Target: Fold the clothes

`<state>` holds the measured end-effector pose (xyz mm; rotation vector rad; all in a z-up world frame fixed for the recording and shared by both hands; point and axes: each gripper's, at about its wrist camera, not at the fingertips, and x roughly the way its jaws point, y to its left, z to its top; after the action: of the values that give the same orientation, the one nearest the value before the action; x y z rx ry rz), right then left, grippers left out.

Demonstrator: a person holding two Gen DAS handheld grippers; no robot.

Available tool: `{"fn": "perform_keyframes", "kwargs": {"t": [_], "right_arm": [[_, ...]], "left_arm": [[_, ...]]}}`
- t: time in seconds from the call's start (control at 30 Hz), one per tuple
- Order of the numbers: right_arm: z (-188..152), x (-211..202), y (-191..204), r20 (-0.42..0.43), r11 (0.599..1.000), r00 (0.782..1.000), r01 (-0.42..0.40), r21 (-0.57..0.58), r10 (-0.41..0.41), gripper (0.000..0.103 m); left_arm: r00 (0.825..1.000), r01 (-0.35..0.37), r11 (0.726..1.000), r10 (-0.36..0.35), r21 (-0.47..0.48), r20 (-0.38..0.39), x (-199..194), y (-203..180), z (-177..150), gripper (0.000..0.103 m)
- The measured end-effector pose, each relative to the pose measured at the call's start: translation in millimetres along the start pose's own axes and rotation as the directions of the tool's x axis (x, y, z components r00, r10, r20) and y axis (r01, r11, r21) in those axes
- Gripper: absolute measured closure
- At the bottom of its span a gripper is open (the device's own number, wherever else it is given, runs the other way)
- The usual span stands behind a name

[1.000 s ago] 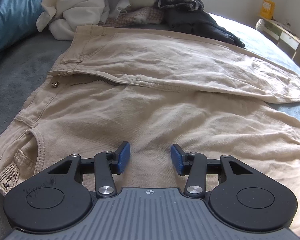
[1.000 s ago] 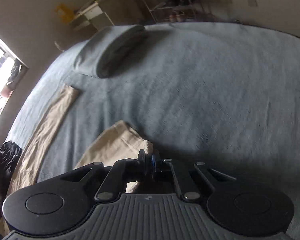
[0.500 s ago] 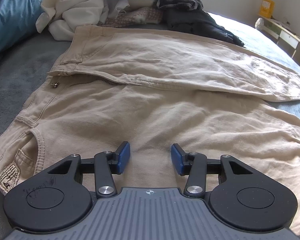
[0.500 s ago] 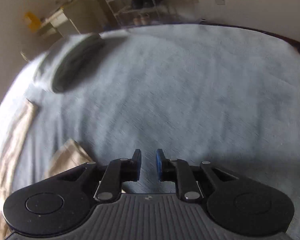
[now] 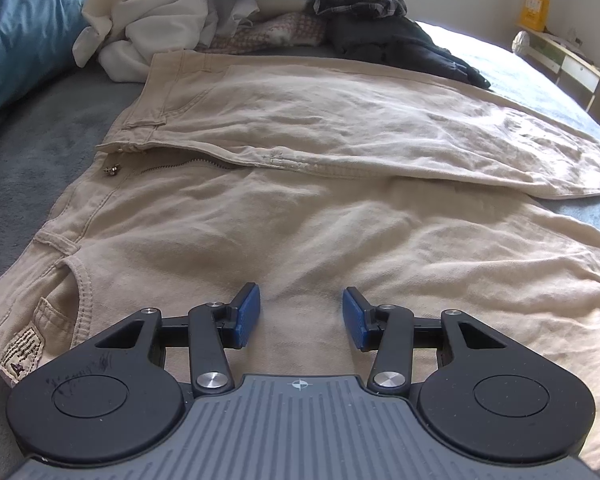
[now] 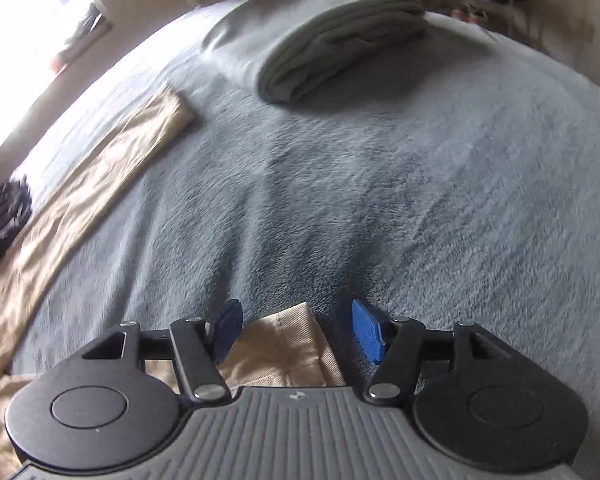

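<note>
A pair of beige cotton trousers (image 5: 300, 184) lay spread flat on the grey-blue fleece-covered bed (image 6: 380, 200), its waistband to the left with the zip open and its two legs running off to the right. The left gripper (image 5: 300, 314) hung just over the near leg's thigh, its blue-padded jaws parted with only flat cloth beneath them, pinching nothing. The right gripper (image 6: 296, 328) hovered over the hem of the near leg; its jaws had just been opening, and the hem end lay loose between them, released, neither pad pressing it. The far leg's hem (image 6: 168, 116) rested further left on the bed. A heap of unfolded mixed clothes (image 5: 260, 8) sat beyond the waistband, and a folded pale grey blanket (image 6: 320, 40) lay at the far end of the bed. No containers were in sight.
</note>
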<state>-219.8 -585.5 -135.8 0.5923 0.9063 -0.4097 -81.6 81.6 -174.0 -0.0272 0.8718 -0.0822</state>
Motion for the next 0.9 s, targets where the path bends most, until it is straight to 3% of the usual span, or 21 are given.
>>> {"fn": "perform_keyframes", "kwargs": {"t": [0.13, 0.3, 0.37, 0.5, 0.6, 0.7, 0.73, 0.8, 0.9], "right_arm": [[-2.1, -5.3, -2.4, -0.001, 0.999, 1.0, 0.02, -0.043, -0.02, 0.082], [-3.0, -26.5, 21.7, 0.177, 0.983, 0.981, 0.106, -0.15, -0.079, 0.09], [-0.4, -20.9, 25.2, 0.211, 0.979, 0.972, 0.136, -0.151, -0.102, 0.091], [-3.9, 14.9, 24.5, 0.177, 0.959, 0.968, 0.213, -0.188, -0.18, 0.086], [2.0, 7.1, 15.6, 0.201, 0.97, 0.955, 0.234, -0.069, -0.216, 0.065], [8.7, -18.4, 6.3, 0.272, 0.957, 0.917, 0.281, 0.077, -0.291, 0.063], [9.4, -28.1, 5.9, 0.288, 0.969, 0.925, 0.228, 0.099, -0.247, 0.063], [9.2, -39.4, 17.1, 0.284, 0.996, 0.956, 0.058, 0.072, -0.076, 0.063], [-1.4, -34.1, 63.9, 0.144, 0.975, 0.97, -0.173, -0.139, 0.193, 0.063]], "left_arm": [[1.0, -0.016, 1.0, 0.016, 0.006, 0.006, 0.8, -1.7, -0.1, 0.057], [0.999, -0.031, 0.999, 0.031, 0.015, 0.01, 1.0, -2.7, 0.2, 0.057], [0.999, -0.035, 0.999, 0.034, 0.018, 0.01, 1.3, -3.1, 0.6, 0.057], [0.999, -0.039, 0.999, 0.039, 0.033, 0.008, 2.1, -4.3, 0.2, 0.057], [0.999, -0.041, 0.998, 0.04, 0.041, 0.008, 1.5, -4.4, -0.4, 0.057], [0.999, -0.043, 0.998, 0.042, 0.044, 0.008, 1.7, -4.9, -0.3, 0.057], [0.999, -0.045, 0.998, 0.044, 0.047, 0.008, 1.8, -5.5, -0.3, 0.056], [0.999, -0.047, 0.998, 0.047, 0.052, 0.01, 2.0, -6.3, -0.4, 0.055], [0.999, -0.048, 0.997, 0.047, 0.053, 0.012, 1.8, -5.8, -0.3, 0.054]]}}
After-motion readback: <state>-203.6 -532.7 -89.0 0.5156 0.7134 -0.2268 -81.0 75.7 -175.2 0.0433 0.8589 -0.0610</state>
